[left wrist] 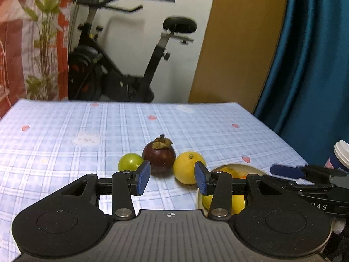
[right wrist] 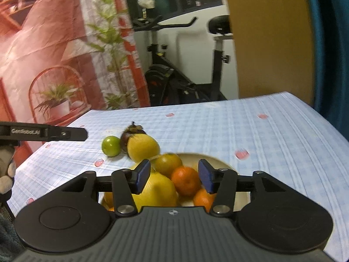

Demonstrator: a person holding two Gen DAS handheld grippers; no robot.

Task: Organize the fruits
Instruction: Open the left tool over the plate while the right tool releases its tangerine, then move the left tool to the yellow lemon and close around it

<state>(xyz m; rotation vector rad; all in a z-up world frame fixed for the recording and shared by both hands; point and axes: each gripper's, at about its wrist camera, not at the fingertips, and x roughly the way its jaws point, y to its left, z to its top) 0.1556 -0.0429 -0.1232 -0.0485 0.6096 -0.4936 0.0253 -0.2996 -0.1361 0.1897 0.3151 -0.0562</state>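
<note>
Exercise bike (left wrist: 122, 65) behind table; blue curtain (left wrist: 309, 65) right.

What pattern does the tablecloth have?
Pale blue plaid tablecloth with small pink motifs, clearest in the left wrist view.

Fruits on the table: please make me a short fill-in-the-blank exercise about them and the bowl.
1. The mangosteen lies between the green fruit and the ____.
2. These three fruits lie on the tablecloth, outside the ____.
3. The fruit with dried leaves on top is the ____.

Missing words: lemon; bowl; mangosteen.
</note>
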